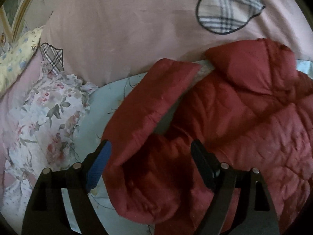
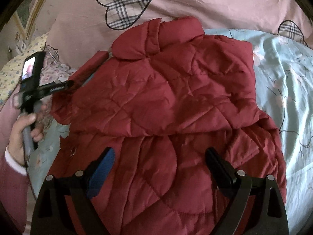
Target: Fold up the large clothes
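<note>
On the bed, over the pale blue floral sheet (image 2: 289, 90), we have the red quilted jacket (image 2: 166, 101) lying spread, collar toward twelve o'clock near the pink cover (image 2: 195, 2) with its plaid hearts; the right side looks already turned in over the body, giving a straight edge at three o'clock; the left sleeve (image 1: 148, 101) is not yet laid flat, it arches up at nine o'clock of the jacket, with sheet visible under it; our left gripper (image 1: 150, 164) stands wide, its fingers either side of the sleeve's lower part, gripping nothing; our right gripper (image 2: 159, 168) hovers wide too, above the hem end at six o'clock, empty; we judge the fold roughly begun; the sleeve must still go across, then the length be doubled; a floral pillow (image 1: 49, 113) lies at nine o'clock.
</note>
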{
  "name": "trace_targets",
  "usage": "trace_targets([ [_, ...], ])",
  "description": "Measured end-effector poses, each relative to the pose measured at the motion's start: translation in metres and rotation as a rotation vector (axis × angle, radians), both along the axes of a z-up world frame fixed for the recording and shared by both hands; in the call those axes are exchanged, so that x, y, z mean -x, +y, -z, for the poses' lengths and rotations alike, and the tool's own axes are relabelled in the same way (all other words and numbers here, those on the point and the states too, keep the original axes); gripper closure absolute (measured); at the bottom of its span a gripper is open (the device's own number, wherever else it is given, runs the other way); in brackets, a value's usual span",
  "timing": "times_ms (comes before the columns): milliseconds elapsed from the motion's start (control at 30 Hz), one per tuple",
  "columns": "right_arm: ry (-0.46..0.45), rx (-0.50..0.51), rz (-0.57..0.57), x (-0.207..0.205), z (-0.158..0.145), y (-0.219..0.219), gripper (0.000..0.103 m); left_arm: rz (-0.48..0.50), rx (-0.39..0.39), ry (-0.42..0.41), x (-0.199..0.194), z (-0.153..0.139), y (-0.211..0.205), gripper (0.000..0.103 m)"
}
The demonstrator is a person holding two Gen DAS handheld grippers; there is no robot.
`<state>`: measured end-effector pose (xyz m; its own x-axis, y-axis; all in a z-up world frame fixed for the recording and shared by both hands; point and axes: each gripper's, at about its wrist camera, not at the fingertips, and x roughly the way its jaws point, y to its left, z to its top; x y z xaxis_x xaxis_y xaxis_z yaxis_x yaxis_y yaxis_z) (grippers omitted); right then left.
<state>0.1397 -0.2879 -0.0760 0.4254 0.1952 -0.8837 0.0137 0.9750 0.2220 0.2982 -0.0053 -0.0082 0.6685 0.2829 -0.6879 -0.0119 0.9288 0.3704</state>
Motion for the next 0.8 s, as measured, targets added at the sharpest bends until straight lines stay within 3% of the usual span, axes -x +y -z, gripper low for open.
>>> trace_targets([
  [300,0.009,-0.004,0.001,0.009,0.002,-0.001,0.009,-0.124,-0.217,0.001,-0.056,0.032,-0.004,0.018],
  [433,0.003,-0.007,0.001,0.011,0.0,-0.002,0.009,-0.155,-0.26,0.021,-0.072,0.046,0.003,0.02],
  [467,0.002,-0.007,0.003,0.011,0.0,-0.003,0.009,-0.154,-0.245,0.031,-0.074,0.048,0.006,0.034],
  [500,0.002,-0.008,0.004,0.011,0.001,-0.003,0.009,-0.157,-0.223,0.04,-0.075,0.048,0.011,0.063],
  [533,0.002,-0.01,0.006,0.011,0.001,-0.003,0.009,-0.159,-0.188,0.055,-0.076,0.048,0.017,0.073],
  [600,-0.001,-0.014,0.008,0.011,0.0,-0.003,0.009,-0.164,-0.122,0.043,-0.071,0.044,0.025,0.083],
  [700,-0.016,-0.003,0.009,0.011,-0.001,-0.003,0.009,-0.154,-0.065,-0.003,-0.057,0.034,0.029,0.089],
  [800,-0.018,-0.001,0.011,0.009,-0.002,-0.004,0.009,-0.123,0.089,-0.055,-0.033,0.013,0.037,0.091],
])
